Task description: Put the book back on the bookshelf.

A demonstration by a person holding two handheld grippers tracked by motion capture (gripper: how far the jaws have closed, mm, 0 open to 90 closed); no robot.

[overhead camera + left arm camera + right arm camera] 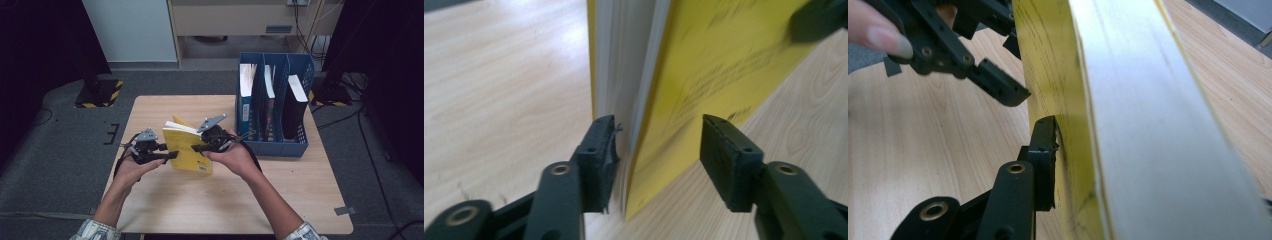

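While right tool [200, 148] clamps yellow book [187, 150] upright | left tool [172, 155] open, straddling its edge

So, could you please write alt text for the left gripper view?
A yellow book stands on edge on a wooden table, between the open black jaws of the left gripper. One pad is at its pages; the other stands clear of the cover.

Dim high view; close gripper views blurred.

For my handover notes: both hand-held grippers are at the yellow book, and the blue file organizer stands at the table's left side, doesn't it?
Not quite: the blue file organizer stands at the table's right side, as the high view shows. Both hand-held grippers are indeed at the yellow book.
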